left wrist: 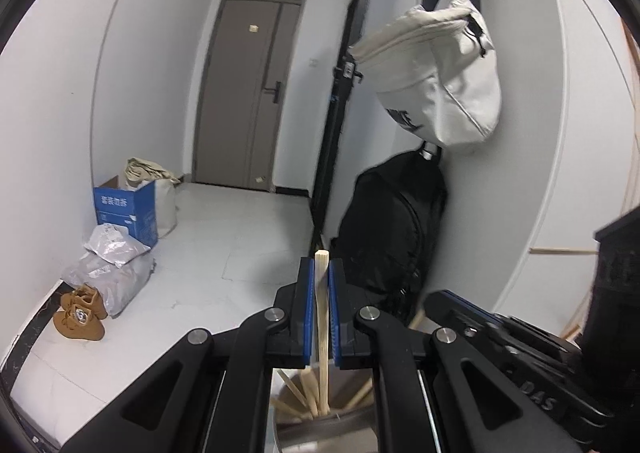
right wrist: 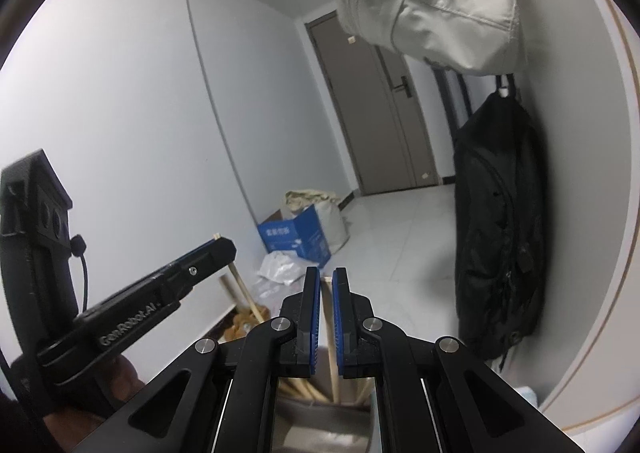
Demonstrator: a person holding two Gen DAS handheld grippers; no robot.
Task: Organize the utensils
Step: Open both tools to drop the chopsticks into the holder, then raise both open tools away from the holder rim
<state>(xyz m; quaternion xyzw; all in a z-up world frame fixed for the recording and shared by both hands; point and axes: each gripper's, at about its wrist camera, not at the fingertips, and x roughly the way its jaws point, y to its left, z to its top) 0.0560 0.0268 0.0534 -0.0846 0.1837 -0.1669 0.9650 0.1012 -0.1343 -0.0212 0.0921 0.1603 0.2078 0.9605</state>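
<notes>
In the left wrist view my left gripper [left wrist: 321,265] is shut on a pale wooden chopstick [left wrist: 321,317] that stands upright between the blue pads. Its lower end reaches into a metal holder [left wrist: 340,429] with several more chopsticks [left wrist: 298,393]. My right gripper [left wrist: 434,299] comes in from the lower right, close beside the left one. In the right wrist view my right gripper [right wrist: 326,273] is shut on another wooden chopstick [right wrist: 330,337] above the same metal holder [right wrist: 320,429]. The left gripper [right wrist: 224,247] shows at the left with its chopstick's tip poking above the fingers.
A white canvas bag [left wrist: 440,73] and a black backpack [left wrist: 392,237] hang on the wall to the right. On the floor at the left are a blue box [left wrist: 126,213], grey plastic parcels [left wrist: 112,273] and brown shoes [left wrist: 80,315]. A closed door [left wrist: 248,93] is at the far end.
</notes>
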